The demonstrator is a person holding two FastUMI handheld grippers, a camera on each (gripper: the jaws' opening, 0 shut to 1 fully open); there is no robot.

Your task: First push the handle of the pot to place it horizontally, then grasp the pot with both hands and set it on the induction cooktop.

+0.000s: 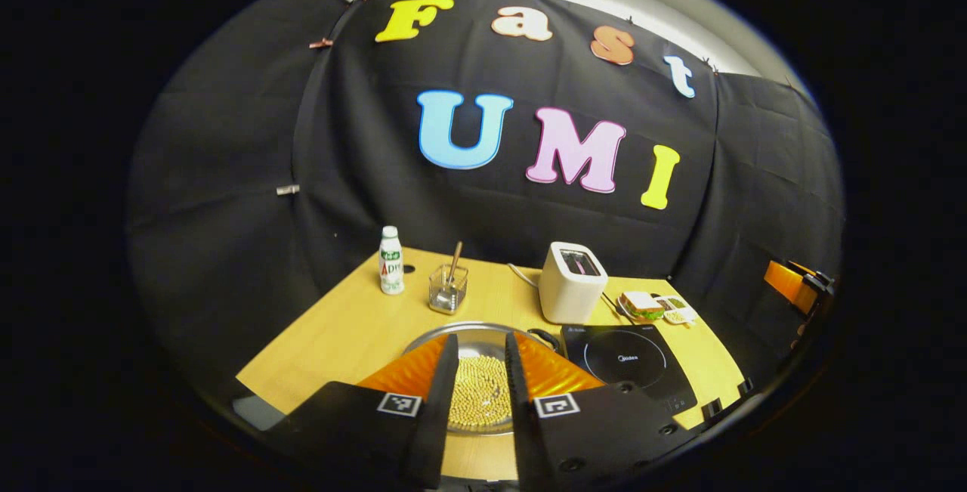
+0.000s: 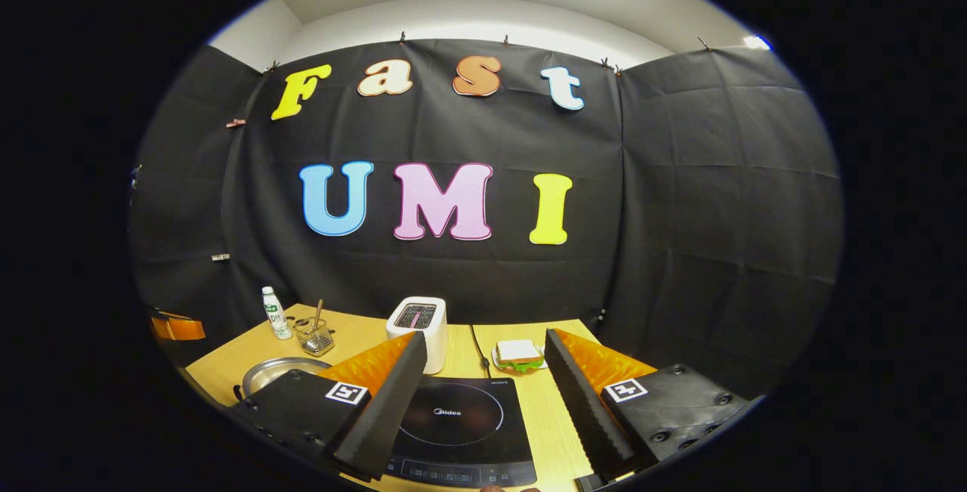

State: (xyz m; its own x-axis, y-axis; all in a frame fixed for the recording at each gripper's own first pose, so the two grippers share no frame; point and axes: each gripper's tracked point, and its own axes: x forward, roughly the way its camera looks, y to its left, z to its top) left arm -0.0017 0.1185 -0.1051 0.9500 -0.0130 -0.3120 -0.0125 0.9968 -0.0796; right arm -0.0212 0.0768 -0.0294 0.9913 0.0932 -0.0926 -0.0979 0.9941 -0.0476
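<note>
While the left gripper (image 1: 480,371) is hovering directly over the pot (image 1: 483,371), its fingers are standing apart with nothing between them, framing the pale grains inside. Pot is sitting on the wooden table (image 1: 347,326), just left of the induction cooktop (image 1: 627,363); its dark handle (image 1: 545,337) is poking out at the far right rim, toward the cooktop. Right gripper (image 2: 483,394) is hanging wide open over the cooktop, pot off to its left, so it looks better placed to push the handle.
</note>
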